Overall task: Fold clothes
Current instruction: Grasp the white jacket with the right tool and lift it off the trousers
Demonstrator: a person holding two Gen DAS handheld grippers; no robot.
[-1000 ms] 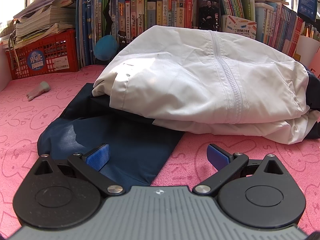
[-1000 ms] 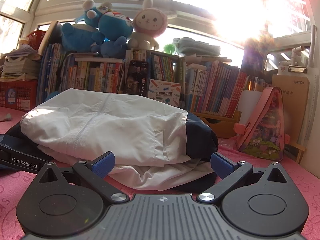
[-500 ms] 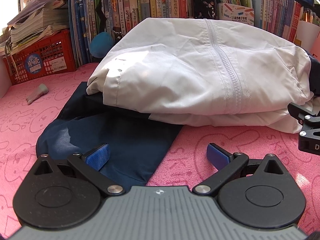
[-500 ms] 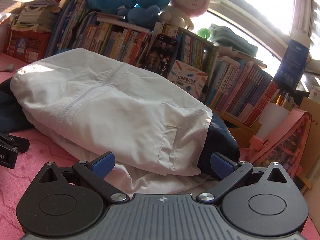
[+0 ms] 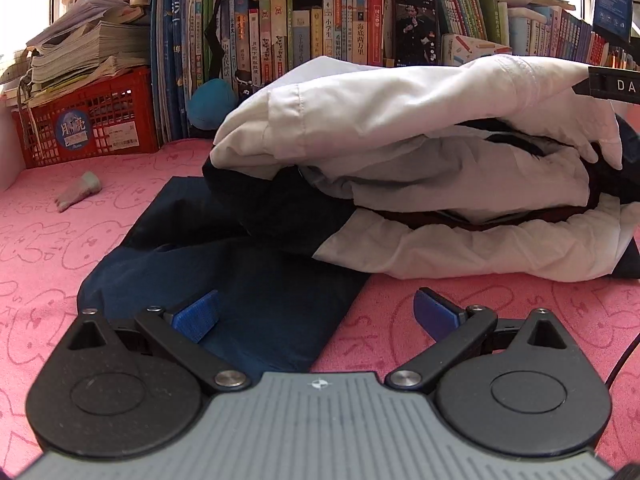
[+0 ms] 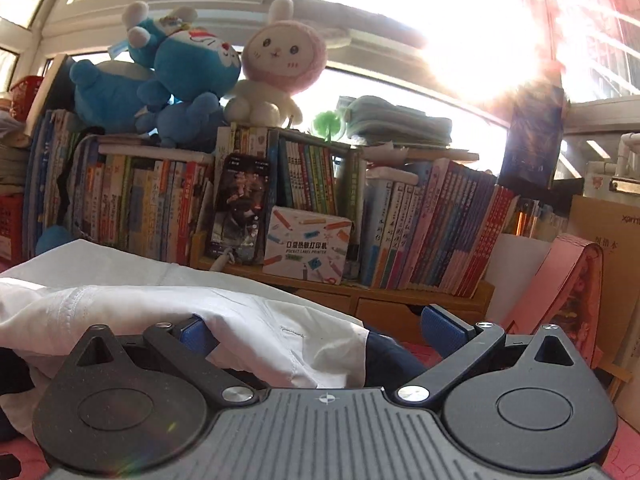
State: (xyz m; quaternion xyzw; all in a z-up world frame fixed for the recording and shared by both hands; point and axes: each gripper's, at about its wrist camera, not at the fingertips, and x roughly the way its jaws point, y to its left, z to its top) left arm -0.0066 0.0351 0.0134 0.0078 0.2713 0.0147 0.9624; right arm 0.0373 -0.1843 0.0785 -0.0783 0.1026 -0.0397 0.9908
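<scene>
Left wrist view: left gripper [image 5: 316, 316] sits low over the pink mat [image 5: 80, 240], jaws spread wide, nothing between them. Its left blue pad [image 5: 197, 316] is over the navy garment [image 5: 240, 280] that lies flat on the mat; can't tell if it touches. The right pad is over bare mat. The white jacket [image 5: 400, 140] is bunched just beyond, on top of the navy cloth – its top layer is raised, showing grey and dark red lining underneath. At the right edge a black piece of the right gripper [image 5: 612, 88] meets the raised white layer. Behind: red crate [image 5: 92, 124] w/ stacked papers, a row of books [image 5: 300, 40], and a small grey scrap [image 5: 78, 190] on the mat.

Right wrist view: right gripper [image 6: 316, 332] has jaws wide apart, not clamped on anything. White jacket [image 6: 200, 312] fabric is draped over and against the left blue pad [image 6: 196, 334] and fills the left part of the gap; navy cloth [image 6: 392, 360] shows below the white edge, btw the fingers. The right pad is clear of cloth. Beyond: bookshelf [image 6: 420, 220] w/ plush toys [image 6: 192, 68] on top, pink bag [image 6: 560, 292] at right, strong window glare.
</scene>
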